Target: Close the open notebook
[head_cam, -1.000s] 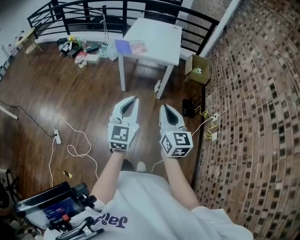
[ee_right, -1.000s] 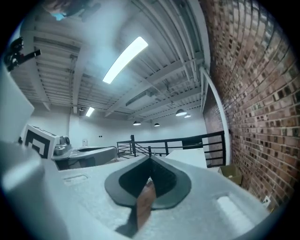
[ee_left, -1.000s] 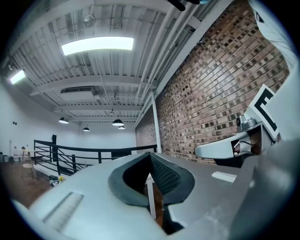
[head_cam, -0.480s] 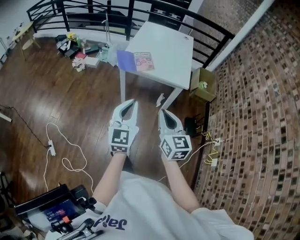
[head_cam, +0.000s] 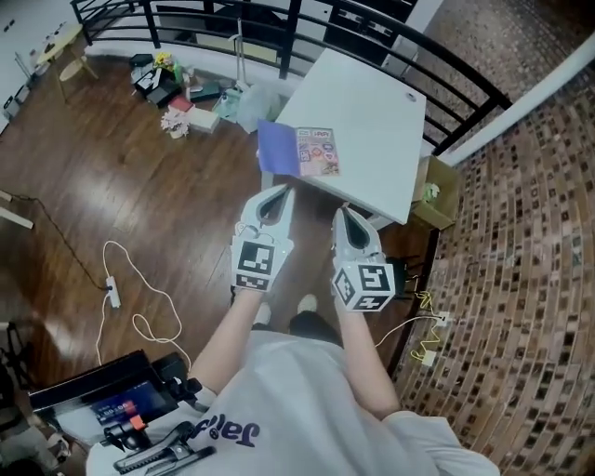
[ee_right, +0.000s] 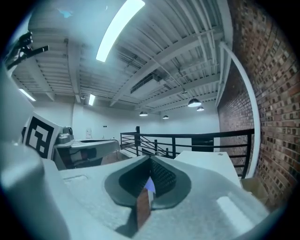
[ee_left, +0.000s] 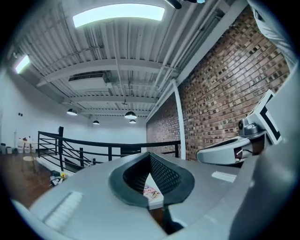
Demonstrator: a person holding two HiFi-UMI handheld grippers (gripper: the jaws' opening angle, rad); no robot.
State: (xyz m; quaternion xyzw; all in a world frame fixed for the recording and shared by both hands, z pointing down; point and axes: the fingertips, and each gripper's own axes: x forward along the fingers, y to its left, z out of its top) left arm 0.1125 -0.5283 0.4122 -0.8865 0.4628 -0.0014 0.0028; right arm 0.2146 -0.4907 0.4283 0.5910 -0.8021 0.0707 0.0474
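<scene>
Head view looks steeply down on a white table (head_cam: 372, 121) standing on a dark wood floor (head_cam: 139, 204). The open notebook (head_cam: 299, 152) lies flat at the table's near-left corner, with a purple page toward the table's left edge and a colourful printed page beside it. The left gripper (head_cam: 276, 195) hangs just short of that corner, its tips aimed at the notebook but apart from it. The right gripper (head_cam: 344, 216) is level with it, in front of the table's near edge.

Left gripper view shows its 2 jaws pressed together at the tips with nothing held, the notebook's printed page showing through the hollow behind them. Right gripper view shows the same: jaws closed and empty, the tabletop ahead.

A black railing (head_cam: 279, 23) runs behind the table, and a cardboard box (head_cam: 435, 195) sits at the table's right, against the brick wall (head_cam: 530, 232).
</scene>
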